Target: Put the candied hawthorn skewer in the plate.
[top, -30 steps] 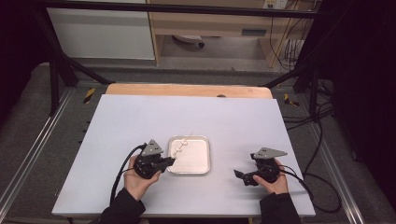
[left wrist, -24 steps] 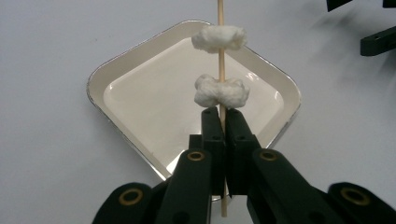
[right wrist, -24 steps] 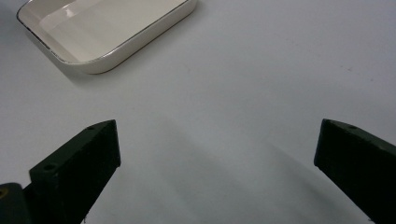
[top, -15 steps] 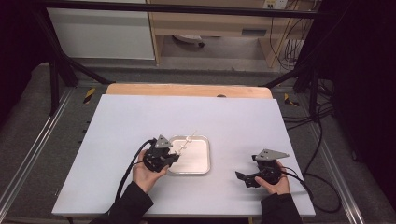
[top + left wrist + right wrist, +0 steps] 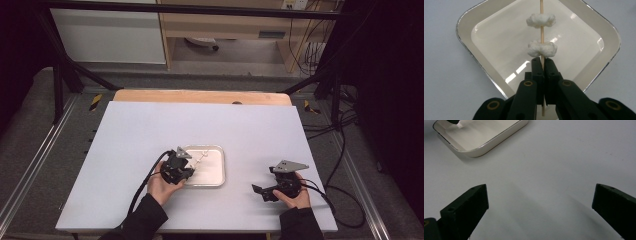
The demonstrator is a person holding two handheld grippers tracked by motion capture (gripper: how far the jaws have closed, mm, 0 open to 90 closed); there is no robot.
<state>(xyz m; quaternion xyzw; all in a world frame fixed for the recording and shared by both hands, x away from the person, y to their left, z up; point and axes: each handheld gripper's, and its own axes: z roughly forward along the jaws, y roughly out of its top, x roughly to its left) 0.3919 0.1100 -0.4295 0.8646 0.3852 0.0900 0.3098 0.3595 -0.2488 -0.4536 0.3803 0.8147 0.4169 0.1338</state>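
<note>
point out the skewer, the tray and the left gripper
skewer (image 5: 542, 25), left gripper view, bare stick between the two white lumps
tray (image 5: 465, 22), left gripper view, rim
left gripper (image 5: 543, 62), left gripper view, between its fingertips

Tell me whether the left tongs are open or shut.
Shut: the left tongs pinch the wooden skewer just below its white pieces, over the tray.

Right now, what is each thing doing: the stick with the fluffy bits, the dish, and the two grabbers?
Skewer: clamped near its end, held over the tray, two white pieces threaded on it.
White pieces: on the skewer, apart from each other.
Tray: flat on the table.
Left gripper: shut on the skewer.
Right gripper: open, holding nothing, above bare table.
</note>
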